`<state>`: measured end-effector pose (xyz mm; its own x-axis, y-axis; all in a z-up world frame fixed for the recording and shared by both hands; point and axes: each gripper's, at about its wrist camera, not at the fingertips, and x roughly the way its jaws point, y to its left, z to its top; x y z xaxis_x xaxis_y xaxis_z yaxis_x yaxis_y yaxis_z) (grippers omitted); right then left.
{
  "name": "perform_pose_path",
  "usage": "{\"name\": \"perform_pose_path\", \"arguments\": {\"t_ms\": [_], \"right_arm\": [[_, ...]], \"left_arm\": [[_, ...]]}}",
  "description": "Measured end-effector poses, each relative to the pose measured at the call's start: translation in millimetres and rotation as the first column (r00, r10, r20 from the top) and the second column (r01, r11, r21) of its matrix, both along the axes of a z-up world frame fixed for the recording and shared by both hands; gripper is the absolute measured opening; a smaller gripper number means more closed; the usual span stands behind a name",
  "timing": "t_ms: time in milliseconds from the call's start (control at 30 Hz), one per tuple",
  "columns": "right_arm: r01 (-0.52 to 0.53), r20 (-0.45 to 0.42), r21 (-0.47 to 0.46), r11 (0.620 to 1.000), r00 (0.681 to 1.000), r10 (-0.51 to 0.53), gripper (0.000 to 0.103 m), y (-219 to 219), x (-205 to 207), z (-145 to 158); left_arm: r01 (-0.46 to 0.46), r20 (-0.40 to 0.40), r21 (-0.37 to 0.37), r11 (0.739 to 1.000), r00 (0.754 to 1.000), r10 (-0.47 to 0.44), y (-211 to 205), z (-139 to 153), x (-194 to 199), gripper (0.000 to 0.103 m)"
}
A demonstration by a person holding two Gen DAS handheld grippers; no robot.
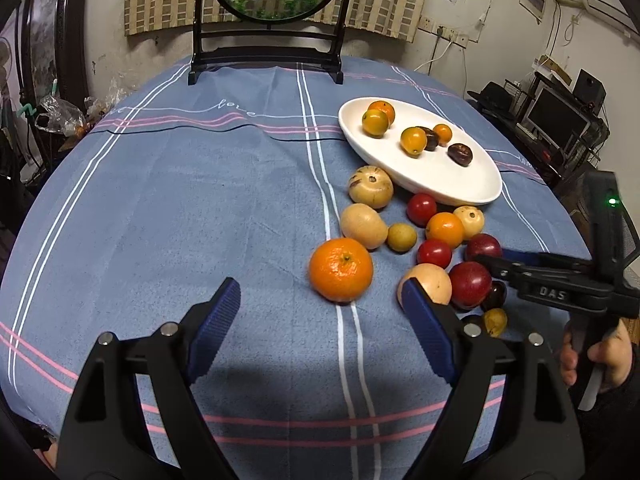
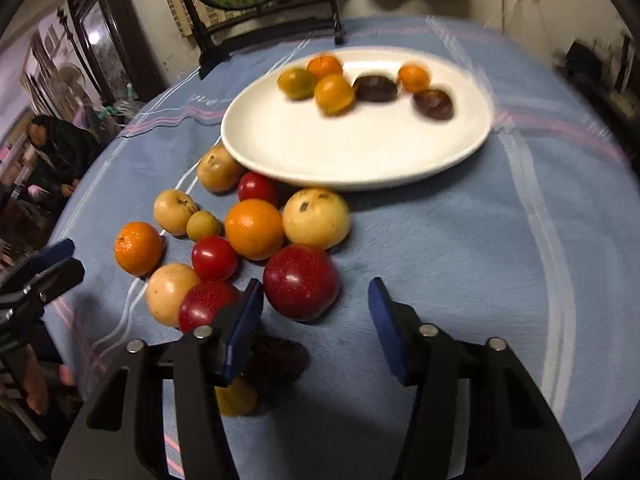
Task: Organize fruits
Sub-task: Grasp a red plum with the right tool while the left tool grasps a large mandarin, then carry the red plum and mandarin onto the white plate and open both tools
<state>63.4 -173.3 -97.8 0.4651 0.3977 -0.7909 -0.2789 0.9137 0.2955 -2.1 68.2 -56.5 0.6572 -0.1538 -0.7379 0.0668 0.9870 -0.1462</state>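
Observation:
A white oval plate (image 1: 440, 184) (image 2: 360, 152) holds several small orange and dark fruits. A pile of loose fruit lies on the blue cloth in front of it: a big orange (image 1: 341, 270) (image 2: 138, 248), tan fruits (image 1: 371, 187), red fruits (image 1: 470, 283). My left gripper (image 1: 320, 304) is open and empty, with the big orange just ahead between its fingers. My right gripper (image 2: 316, 300) is open and empty, a dark red fruit (image 2: 302, 282) close between its fingertips. It also shows in the left wrist view (image 1: 492, 258) reaching into the pile.
A black framed round fish screen (image 1: 272, 12) stands at the table's far edge. The blue striped tablecloth (image 1: 180, 200) covers the table. A desk with a monitor (image 1: 556, 120) stands at the far right. A person (image 2: 60, 148) sits at the left.

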Motion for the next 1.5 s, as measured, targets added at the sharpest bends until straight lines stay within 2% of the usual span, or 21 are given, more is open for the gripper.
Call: {"name": "perform_pose_path", "arguments": {"t_ms": [100,233,433,467,533,733,967,1500], "right_arm": [[0.002,0.008,0.014,1.000,1.000,-0.002,0.040,-1.3,-0.8,5.8],[0.043,0.105,-0.051,0.998,0.994,-0.037,0.040,-7.8,-23.9,28.6],[0.048,0.104,-0.037,0.998,0.994,-0.044,0.040,-18.0,-36.7,32.0],[0.048,0.102,-0.033,0.998,0.994,-0.044,0.040,-18.9,-37.4,31.1],[0.051,0.100,-0.027,0.998,0.994,-0.048,0.040,-18.5,-37.6,29.7],[0.056,0.103,-0.018,0.998,0.993,-0.054,0.040,-19.0,-39.3,29.7],[0.055,0.106,-0.015,0.998,0.993,-0.053,0.040,-18.1,-40.2,29.8],[0.059,0.123,-0.003,0.998,0.991,-0.058,0.040,-17.0,-43.5,33.0]], "left_arm": [[-0.005,-0.019,0.008,1.000,1.000,0.005,-1.3,-5.7,7.5,0.084],[-0.006,-0.048,0.021,1.000,0.999,0.007,-4.6,-15.3,19.8,0.084],[0.018,-0.077,0.014,1.000,0.997,-0.017,-19.4,-31.6,38.3,0.083],[0.018,-0.078,0.021,1.000,0.997,-0.016,-21.7,-34.3,40.9,0.081],[0.028,-0.095,0.027,0.999,0.995,-0.026,-26.2,-41.0,46.5,0.047],[0.025,-0.089,0.001,1.000,0.996,-0.024,-24.3,-42.1,46.2,0.045],[0.022,-0.057,-0.015,1.000,0.998,-0.023,-21.2,-28.9,35.4,0.045],[0.109,-0.002,-0.005,0.994,0.994,-0.109,-48.9,1.9,23.0,0.045]]}}
